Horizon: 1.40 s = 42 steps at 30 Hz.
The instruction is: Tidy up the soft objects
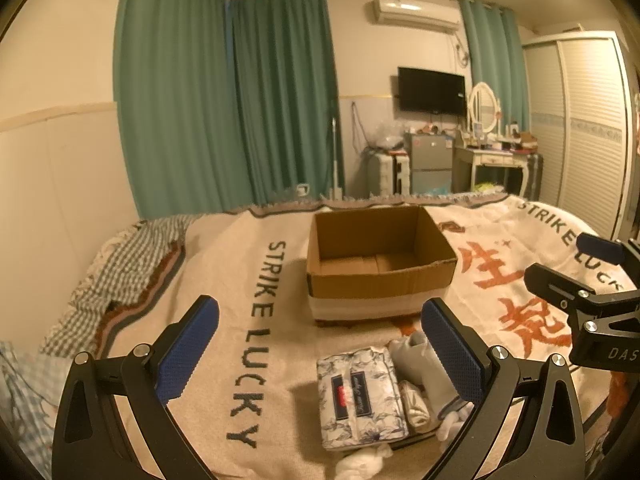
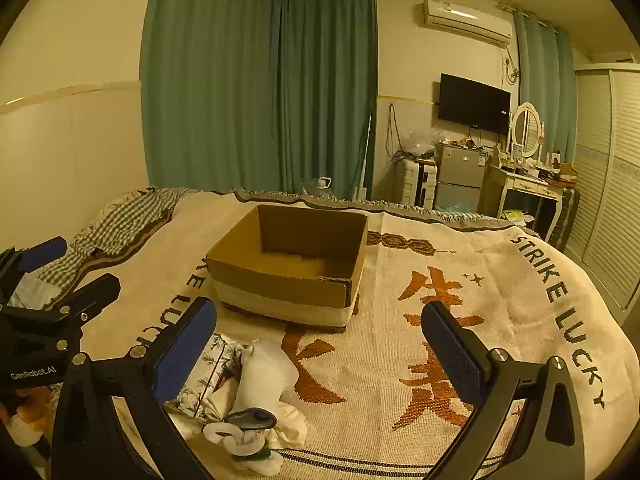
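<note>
Bedspread (image 2: pixel 500 300), cardboard box (image 1: pixel 380 276), socks (image 2: pixel 256 380) half hidden behind released left tool (image 1: pixel 320 344), right tool (image 2: pixel 320 344) released.

Bedroom in a home. Evidence: bed (image 2: pixel 500 320) under a woven throw (image 1: pixel 224 280) lettered "STRIKE LUCKY"; checked sheet (image 1: pixel 132 256) at its far left corner; green curtains (image 1: pixel 224 100) floor to ceiling; wall air conditioner (image 1: pixel 416 10); wall-mounted TV (image 1: pixel 432 90); dressing table (image 2: pixel 524 188) with oval mirror (image 1: pixel 485 106), top cluttered with small items; small fridge (image 2: pixel 460 174); white suitcase (image 2: pixel 418 182) beside it; louvred wardrobe (image 1: pixel 588 128) on the right wall; paneled lower wall (image 1: pixel 48 168) at left.
</note>
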Available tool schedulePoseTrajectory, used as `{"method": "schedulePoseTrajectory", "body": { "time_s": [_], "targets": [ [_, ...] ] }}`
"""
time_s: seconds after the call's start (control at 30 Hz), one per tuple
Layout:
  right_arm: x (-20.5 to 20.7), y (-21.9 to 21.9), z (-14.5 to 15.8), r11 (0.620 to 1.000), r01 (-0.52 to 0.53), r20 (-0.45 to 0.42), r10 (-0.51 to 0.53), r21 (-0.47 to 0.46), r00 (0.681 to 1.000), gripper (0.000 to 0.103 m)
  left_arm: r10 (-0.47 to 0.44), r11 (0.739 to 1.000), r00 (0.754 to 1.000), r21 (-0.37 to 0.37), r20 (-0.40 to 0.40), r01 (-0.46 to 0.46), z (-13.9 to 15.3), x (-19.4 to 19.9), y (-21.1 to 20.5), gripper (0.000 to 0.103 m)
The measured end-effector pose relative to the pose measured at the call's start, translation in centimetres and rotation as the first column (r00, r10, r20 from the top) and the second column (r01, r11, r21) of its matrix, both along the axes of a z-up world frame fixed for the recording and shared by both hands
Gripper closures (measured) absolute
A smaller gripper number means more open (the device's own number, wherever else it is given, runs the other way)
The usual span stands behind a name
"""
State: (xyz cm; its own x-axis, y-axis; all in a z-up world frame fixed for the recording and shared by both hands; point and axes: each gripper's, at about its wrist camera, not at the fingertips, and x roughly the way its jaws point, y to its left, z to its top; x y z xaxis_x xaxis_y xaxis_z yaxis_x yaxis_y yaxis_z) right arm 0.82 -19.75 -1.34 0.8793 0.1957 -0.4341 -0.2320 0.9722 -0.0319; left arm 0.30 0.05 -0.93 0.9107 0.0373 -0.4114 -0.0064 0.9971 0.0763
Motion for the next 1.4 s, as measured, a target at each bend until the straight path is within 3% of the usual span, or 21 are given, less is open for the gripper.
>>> {"method": "schedulePoseTrajectory", "body": {
  "time_s": [0.17, 0.5, 0.7, 0.77, 0.8, 0.87, 1.0, 1.1, 1.2, 1.33, 1.4],
  "targets": [
    [0.6, 0.4, -1.2, 1.0, -0.013, -0.034, 0.012, -0.017, 0.999, 0.0, 0.016, 1.0, 0.999, -0.007, -0.035, -0.016, -1.4, 1.0, 0.4, 0.0],
    [6.2, 3.2, -7.3, 0.994, -0.099, -0.235, 0.086, -0.046, 0.968, 0.006, 0.049, 0.999, 0.984, -0.012, -0.171, -0.052, -6.0, 4.8, 1.1, 0.0],
    [9.1, 4.4, -12.4, 0.988, -0.151, -0.381, 0.133, -0.018, 0.915, 0.03, 0.064, 0.998, 0.967, 0.014, -0.245, -0.062, -8.3, 6.5, 1.4, 0.0],
    [9.6, 4.2, -13.3, 0.984, -0.177, -0.415, 0.173, 0.029, 0.893, 0.056, 0.067, 0.998, 0.963, 0.009, -0.259, -0.067, -8.6, 6.8, 1.7, 0.0],
    [9.7, 4.1, -13.4, 0.98, -0.19, -0.423, 0.196, 0.057, 0.885, 0.062, 0.066, 0.998, 0.962, 0.002, -0.267, -0.068, -8.6, 7.0, 1.8, 0.001],
    [9.4, 3.6, -12.9, 0.981, -0.177, -0.395, 0.192, 0.075, 0.898, 0.068, 0.056, 0.998, 0.96, -0.008, -0.273, -0.061, -8.8, 7.3, 1.6, 0.001],
    [9.3, 2.0, -10.8, 0.985, -0.139, -0.329, 0.164, 0.1, 0.93, 0.068, -0.007, 0.998, 0.94, -0.06, -0.34, -0.015, -9.8, 8.5, 0.4, 0.001],
    [9.9, 1.1, -10.1, 0.99, -0.108, -0.316, 0.132, 0.091, 0.94, 0.068, -0.046, 0.996, 0.925, -0.09, -0.378, 0.012, -10.8, 9.3, -0.6, 0.001],
    [10.4, 0.5, -10.3, 0.992, -0.09, -0.325, 0.115, 0.093, 0.939, 0.068, -0.053, 0.997, 0.912, -0.069, -0.407, 0.028, -11.6, 10.0, -1.7, 0.002],
    [10.8, 0.3, -10.7, 0.991, -0.086, -0.337, 0.115, 0.099, 0.934, 0.068, -0.028, 0.999, 0.885, -0.047, -0.465, 0.007, -12.9, 11.0, -2.1, 0.019],
    [10.6, 0.5, -10.7, 0.991, -0.095, -0.333, 0.122, 0.096, 0.935, 0.068, -0.036, 0.997, 0.88, -0.072, -0.473, 0.002, -13.0, 11.0, -1.9, 0.021]
  ]
}}
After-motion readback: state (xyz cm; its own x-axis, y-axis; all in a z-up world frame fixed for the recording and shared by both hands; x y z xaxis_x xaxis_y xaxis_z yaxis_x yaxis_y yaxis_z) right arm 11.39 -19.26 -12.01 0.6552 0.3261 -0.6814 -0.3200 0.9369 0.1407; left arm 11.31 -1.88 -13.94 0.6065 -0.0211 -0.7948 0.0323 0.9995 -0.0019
